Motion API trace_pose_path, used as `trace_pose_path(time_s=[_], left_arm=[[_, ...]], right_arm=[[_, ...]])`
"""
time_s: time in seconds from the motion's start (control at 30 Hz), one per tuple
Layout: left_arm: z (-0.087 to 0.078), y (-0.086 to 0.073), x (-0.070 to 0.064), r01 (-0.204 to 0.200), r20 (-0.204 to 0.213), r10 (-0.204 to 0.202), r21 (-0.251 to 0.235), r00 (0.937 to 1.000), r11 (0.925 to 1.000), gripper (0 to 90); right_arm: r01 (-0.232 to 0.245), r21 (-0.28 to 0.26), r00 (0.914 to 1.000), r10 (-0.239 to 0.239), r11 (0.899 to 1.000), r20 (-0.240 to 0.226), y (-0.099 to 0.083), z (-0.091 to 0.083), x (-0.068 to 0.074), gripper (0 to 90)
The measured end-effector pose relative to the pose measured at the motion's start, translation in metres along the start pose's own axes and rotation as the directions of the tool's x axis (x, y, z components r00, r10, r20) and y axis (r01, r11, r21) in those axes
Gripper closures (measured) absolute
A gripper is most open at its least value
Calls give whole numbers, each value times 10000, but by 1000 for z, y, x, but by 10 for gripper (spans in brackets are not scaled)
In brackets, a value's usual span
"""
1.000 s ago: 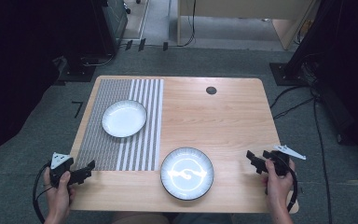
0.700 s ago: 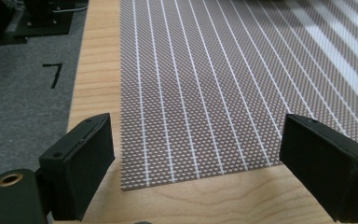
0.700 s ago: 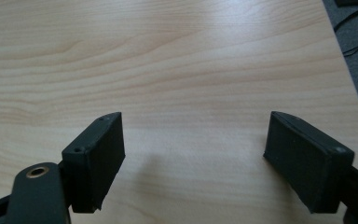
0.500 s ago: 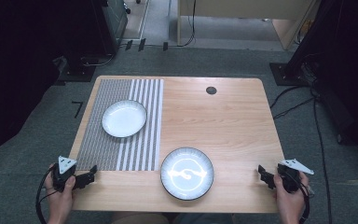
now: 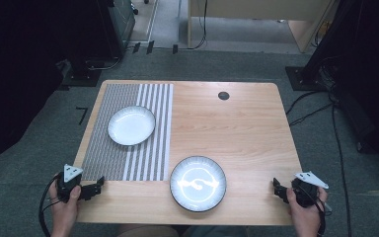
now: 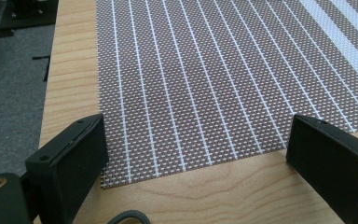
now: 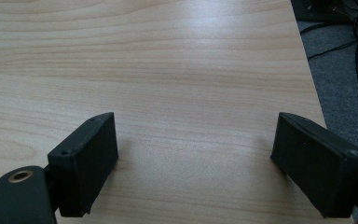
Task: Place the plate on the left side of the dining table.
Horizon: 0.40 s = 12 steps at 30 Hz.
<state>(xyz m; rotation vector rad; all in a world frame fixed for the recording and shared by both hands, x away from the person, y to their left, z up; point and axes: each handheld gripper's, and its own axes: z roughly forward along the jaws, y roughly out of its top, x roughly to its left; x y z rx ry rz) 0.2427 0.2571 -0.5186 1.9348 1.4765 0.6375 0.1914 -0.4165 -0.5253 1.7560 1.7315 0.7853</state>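
Both grippers are waiting wide open, holding nothing – the left gripper [image 5: 94, 186] by the striped mat [image 5: 128, 131], the right gripper [image 5: 279, 189] over bare table [image 5: 246, 128]. The dark-rimmed plate [image 5: 198, 183] is sitting between them, probably hard, slippery and breakable – best pinched at its rim

Left claw [image 5: 97, 186] and right claw [image 5: 277, 188] – each held in a hand – gape wide, gripping nothing.

Both my forearms cut off by bottom edge of high view. Left gripper view: placemat [image 6: 223, 79] runs off top and right edges; my right-hand jaw clipped at frame corner. Dark-rimmed plate [image 5: 198, 183]: centre marking washed out by glare, unreadable.
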Motion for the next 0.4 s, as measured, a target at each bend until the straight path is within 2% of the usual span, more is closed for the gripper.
trace_pose_path(time_s=[0.4], left_arm=[[0, 0, 0, -62, 64, 61, 22, 10000, 10000, 49]], right_arm=[[-49, 9, 10000, 49, 10000, 54, 0, 0, 0, 135]])
